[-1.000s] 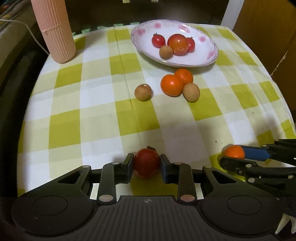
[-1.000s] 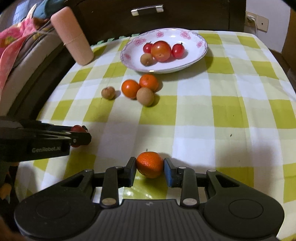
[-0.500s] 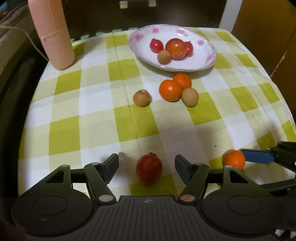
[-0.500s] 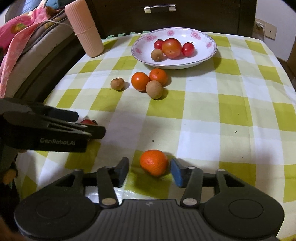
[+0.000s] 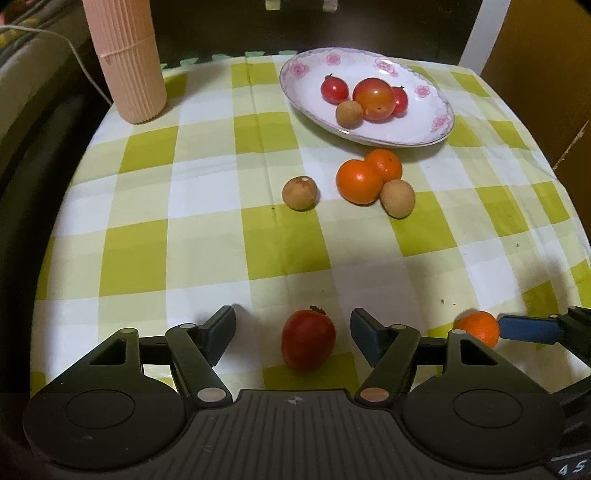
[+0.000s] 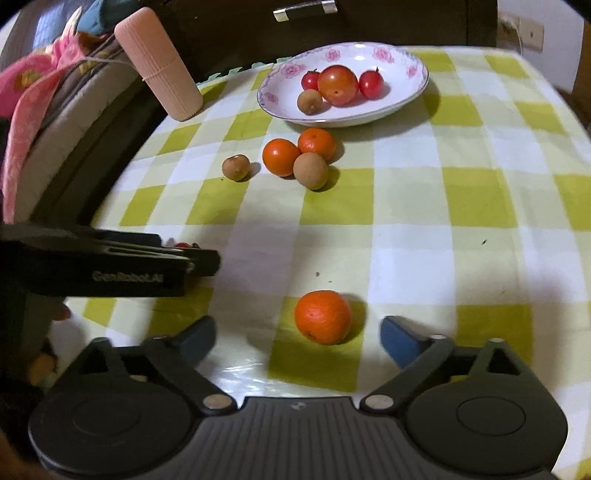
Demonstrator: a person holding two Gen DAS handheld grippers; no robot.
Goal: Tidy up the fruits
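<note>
A red tomato point(image 5: 308, 339) rests on the checked tablecloth between the fingers of my left gripper point(image 5: 293, 328), whose jaws are opening and do not touch it. A small orange point(image 6: 323, 321) lies on the cloth inside my right gripper point(image 6: 298, 334); its jaws are opening too, well clear of the fruit. Farther back stands a flowered white plate point(image 5: 369, 138) holding two cherry tomatoes, a larger tomato and a brown longan. In front of it lie two oranges point(image 5: 358, 181) and two longans point(image 5: 300, 192).
A pink ribbed cylinder point(image 5: 125, 62) stands at the far left corner. The table falls away into darkness on the left and right. Bedding point(image 6: 33, 92) lies beyond the left edge, and a dark cabinet point(image 6: 332, 22) is behind the table.
Both grippers were shut on their fruit a second ago and have since spread apart. The tomato and the orange now sit free on the cloth. Neither hand has shifted.
</note>
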